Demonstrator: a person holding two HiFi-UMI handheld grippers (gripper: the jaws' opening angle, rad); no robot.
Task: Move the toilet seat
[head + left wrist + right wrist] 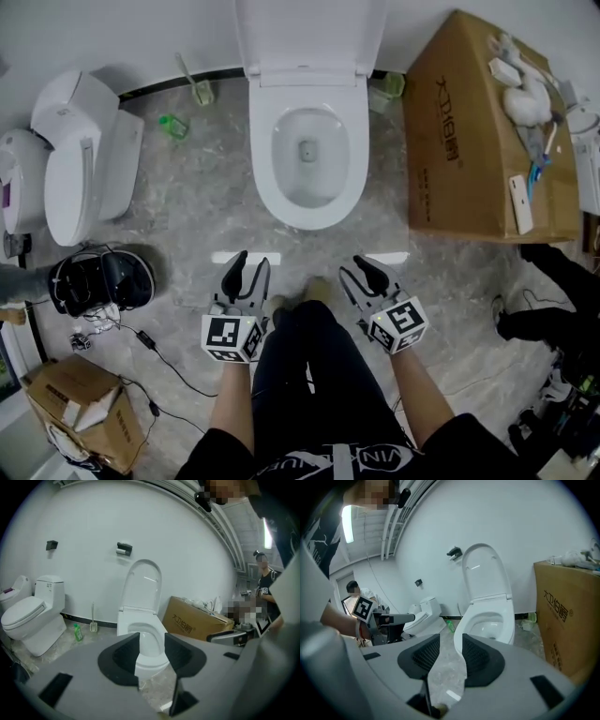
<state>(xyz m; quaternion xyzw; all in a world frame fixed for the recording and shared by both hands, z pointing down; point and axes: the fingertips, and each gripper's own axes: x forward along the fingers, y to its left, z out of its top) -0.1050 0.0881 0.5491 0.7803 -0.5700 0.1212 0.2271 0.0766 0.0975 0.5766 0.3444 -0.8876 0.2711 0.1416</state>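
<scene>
The toilet seat [309, 37] is glossy white with a rounded oval outline. It stands tipped up against the wall above the smooth white bowl [309, 155]. It lies straight ahead, between the two grippers' lines and well apart from both, across grey marbled floor [197, 216]. The left gripper [251, 267] holds its black ribbed jaws spread, with nothing between them. The right gripper [354, 270] is likewise spread and empty. A brown cardboard box [469, 141] sits ahead, off the right gripper's right side.

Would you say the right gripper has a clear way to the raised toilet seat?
Probably yes: the right gripper is open and empty, with only floor and the open bowl between it and the seat.
</scene>
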